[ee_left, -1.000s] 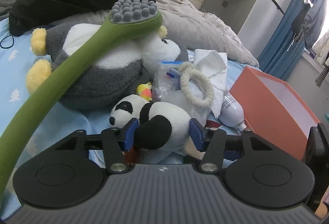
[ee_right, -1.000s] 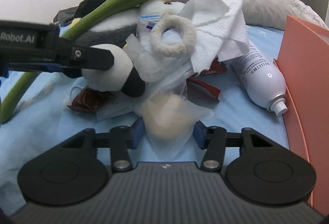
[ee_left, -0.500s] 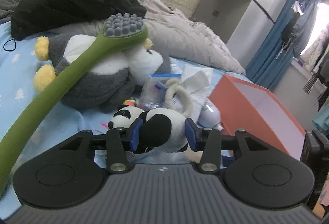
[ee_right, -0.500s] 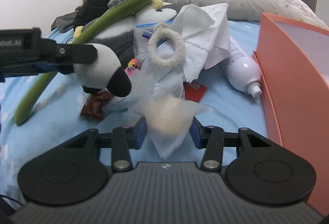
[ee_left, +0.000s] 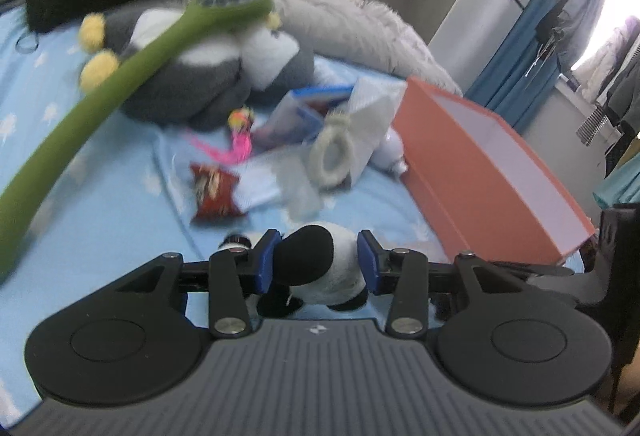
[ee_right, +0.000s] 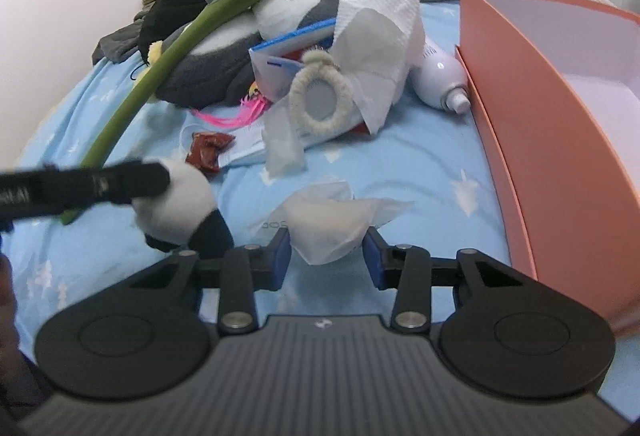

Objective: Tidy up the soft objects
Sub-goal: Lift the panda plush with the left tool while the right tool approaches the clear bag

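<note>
Left hand-held gripper (ee_left: 316,262) pinches the panda plush (ee_left: 320,268); right hand-held gripper (ee_right: 326,256), jaws just closing, squeezes a bagged cream puff (ee_right: 326,226) above the bed (ee_right: 420,171).

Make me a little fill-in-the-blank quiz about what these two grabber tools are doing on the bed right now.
1. The left gripper is clamped on a small toy ____.
2. The right gripper holds a clear bag with something ____ in colour inside.
3. The open box beside the pile is ____.
4. The long green massager leans on a big grey plush ____.

Missing words: panda; cream; orange; penguin
</note>
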{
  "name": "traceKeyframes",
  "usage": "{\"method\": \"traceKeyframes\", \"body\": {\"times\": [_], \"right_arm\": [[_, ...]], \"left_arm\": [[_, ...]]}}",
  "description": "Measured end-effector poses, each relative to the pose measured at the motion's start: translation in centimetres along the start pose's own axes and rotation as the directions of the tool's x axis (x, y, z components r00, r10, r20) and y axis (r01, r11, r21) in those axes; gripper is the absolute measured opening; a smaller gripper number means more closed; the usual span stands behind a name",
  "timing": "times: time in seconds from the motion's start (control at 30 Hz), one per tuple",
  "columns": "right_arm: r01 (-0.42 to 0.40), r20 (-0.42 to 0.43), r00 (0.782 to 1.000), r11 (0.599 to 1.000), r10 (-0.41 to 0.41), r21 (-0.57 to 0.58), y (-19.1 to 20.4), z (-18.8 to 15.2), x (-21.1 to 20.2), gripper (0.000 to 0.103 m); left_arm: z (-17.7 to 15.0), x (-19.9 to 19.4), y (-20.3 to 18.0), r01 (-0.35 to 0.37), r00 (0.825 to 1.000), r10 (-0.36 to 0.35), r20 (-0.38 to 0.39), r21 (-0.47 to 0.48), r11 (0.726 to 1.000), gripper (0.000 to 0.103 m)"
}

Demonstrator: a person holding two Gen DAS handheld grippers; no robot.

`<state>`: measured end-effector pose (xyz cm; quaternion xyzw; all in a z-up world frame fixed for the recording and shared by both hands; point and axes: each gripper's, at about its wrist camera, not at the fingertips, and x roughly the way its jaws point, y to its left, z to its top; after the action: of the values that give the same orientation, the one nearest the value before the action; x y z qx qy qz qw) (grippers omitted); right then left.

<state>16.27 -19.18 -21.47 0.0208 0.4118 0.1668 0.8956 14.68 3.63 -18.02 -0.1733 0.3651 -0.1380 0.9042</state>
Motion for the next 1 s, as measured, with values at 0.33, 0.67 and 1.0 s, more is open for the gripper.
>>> {"method": "traceKeyframes", "body": {"times": [0.33,0.67,1.0], "right_arm": [[-0.018,-0.079,0.997,1.000,0.018,-0.001,0.2,-2.3,-0.6,0.046],[0.018,-0.054,0.998,0.998,-0.022,-0.064,-0.3,-1.0,-1.3,0.060],[0.038,0.017,0.999,0.983,-0.036,-0.179,-0.1,1.0,-1.5,0.064]], "left_arm": [[-3.8,-0.3,1.3,0.002,0.997,-0.016,-0.081,-0.174,0.985,0.061],[-4.4,-0.5,3.9,0.020,0.996,-0.052,-0.075,-0.381,0.924,0.087],[-4.4,0.7,3.2,0.061,0.994,-0.091,-0.053,-0.419,0.906,0.086]]}}
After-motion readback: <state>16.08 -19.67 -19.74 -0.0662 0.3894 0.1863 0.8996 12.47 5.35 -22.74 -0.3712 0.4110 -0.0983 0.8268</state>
